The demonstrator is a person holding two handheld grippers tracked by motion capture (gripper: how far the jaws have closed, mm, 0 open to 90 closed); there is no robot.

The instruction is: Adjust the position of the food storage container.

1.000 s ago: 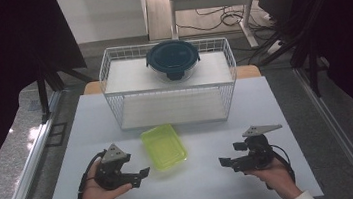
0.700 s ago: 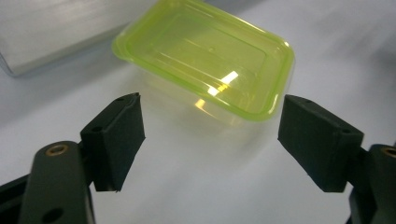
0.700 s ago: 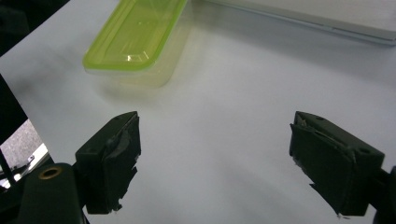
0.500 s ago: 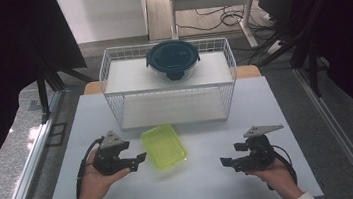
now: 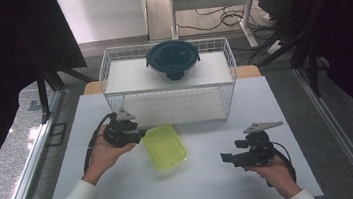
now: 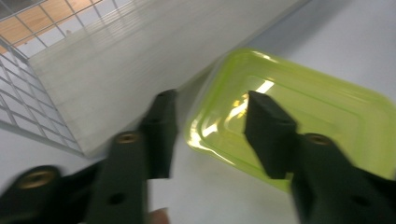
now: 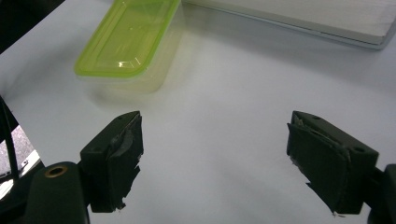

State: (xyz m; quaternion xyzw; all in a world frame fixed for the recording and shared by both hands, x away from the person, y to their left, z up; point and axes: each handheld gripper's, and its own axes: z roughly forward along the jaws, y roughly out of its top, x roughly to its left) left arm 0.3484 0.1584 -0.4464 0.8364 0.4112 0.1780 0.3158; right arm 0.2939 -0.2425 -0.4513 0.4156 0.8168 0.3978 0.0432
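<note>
Left claw (image 5: pixel 138 135) moved up to green container (image 5: pixel 164 146) corner, closing astride its rim, right claw (image 5: pixel 229 159) open over bare table (image 5: pixel 214 185).

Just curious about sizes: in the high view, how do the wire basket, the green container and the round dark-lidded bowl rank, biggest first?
1. wire basket, by far
2. round dark-lidded bowl and green container: look alike, and the bowl sits farther from the camera, so no firm ranking.

Left gripper (image 6: pixel 210 126), jaws having just been closing, straddles the near corner of the lime-green lidded container (image 6: pixel 317 112) without visible contact; a white wire basket (image 6: pixel 70 60) stands beyond on the table (image 6: pixel 355 37).
</note>
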